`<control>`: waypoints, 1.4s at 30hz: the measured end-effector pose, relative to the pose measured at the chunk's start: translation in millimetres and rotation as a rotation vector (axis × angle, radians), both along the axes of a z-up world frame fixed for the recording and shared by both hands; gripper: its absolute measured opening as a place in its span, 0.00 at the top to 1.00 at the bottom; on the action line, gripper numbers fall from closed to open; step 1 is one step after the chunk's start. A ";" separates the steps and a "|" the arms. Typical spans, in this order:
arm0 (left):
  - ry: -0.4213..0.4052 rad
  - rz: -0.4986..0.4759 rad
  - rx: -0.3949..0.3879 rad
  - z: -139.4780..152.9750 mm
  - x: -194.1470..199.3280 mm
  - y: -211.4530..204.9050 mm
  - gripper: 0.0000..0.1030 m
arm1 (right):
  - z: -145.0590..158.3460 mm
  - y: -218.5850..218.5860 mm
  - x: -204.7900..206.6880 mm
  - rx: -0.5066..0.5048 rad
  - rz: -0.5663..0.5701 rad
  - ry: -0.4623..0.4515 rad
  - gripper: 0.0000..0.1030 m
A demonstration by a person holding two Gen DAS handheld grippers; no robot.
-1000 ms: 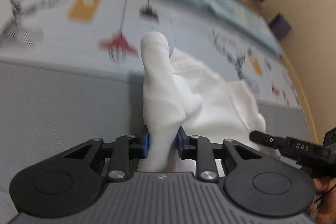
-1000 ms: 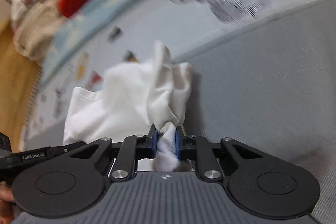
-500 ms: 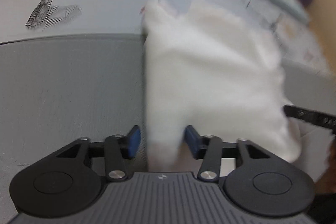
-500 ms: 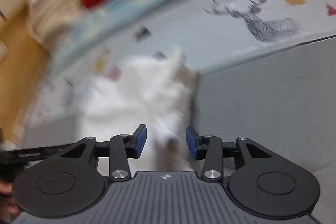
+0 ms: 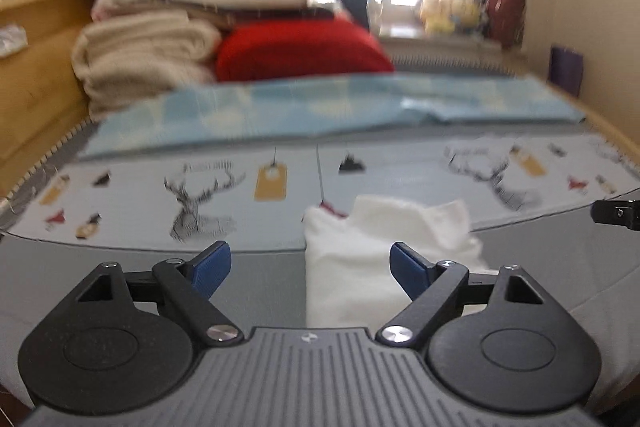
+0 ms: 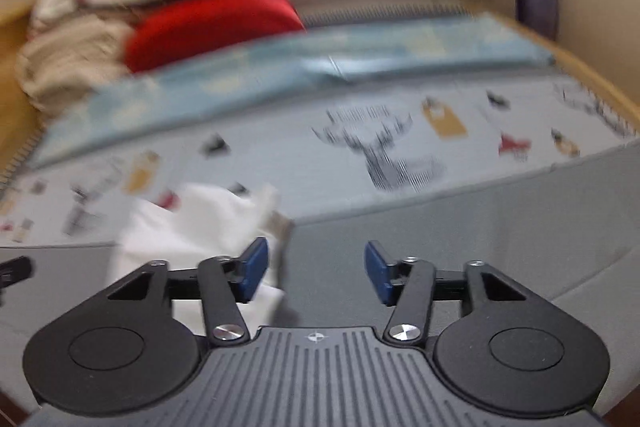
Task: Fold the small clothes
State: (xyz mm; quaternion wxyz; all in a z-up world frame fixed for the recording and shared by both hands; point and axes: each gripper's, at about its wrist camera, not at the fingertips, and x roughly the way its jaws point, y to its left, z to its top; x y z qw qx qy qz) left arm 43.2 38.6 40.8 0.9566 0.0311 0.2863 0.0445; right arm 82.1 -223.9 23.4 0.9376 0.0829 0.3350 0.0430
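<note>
We see our left claw (image 5: 310, 267) with its jaws opening wide, blue pads (image 5: 210, 265) clear of any cloth. Below it the white garment (image 5: 360, 259) lies folded on the bed (image 5: 120, 279), straddling the edge where the grey cover meets the deer-print sheet (image 5: 192, 195). The tip of our right claw (image 5: 616, 213) pokes in at the right edge. Farther back sit a blue blanket (image 5: 320, 107), a red pillow (image 5: 300, 47) and stacked towels (image 5: 152, 43), blurred.

Black tongs (image 5: 310, 269) with blue pads (silver screws) on ribbed grey bodies.
</note>
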 end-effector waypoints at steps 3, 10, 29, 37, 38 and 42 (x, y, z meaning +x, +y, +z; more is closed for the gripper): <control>0.007 -0.025 -0.037 5.9 -41.7 -10.6 0.12 | 22.8 5.9 -48.1 -0.017 0.049 -0.100 0.18; 0.078 -0.007 -0.084 -19.6 -91.8 -15.3 0.12 | 14.0 14.5 -126.2 -0.072 0.104 -0.178 0.14; 0.134 -0.012 -0.129 -43.4 -71.9 -24.8 0.12 | -3.3 50.8 -121.7 -0.141 0.143 -0.129 0.13; 0.136 -0.027 -0.113 -45.5 -71.6 -28.2 0.10 | -6.5 63.6 -116.4 -0.145 0.168 -0.121 0.13; 0.135 -0.026 -0.114 -45.4 -71.5 -28.0 0.10 | -6.8 64.9 -116.2 -0.147 0.171 -0.120 0.13; 0.135 -0.030 -0.120 -45.8 -70.9 -27.3 0.10 | -6.8 66.2 -116.2 -0.151 0.175 -0.121 0.13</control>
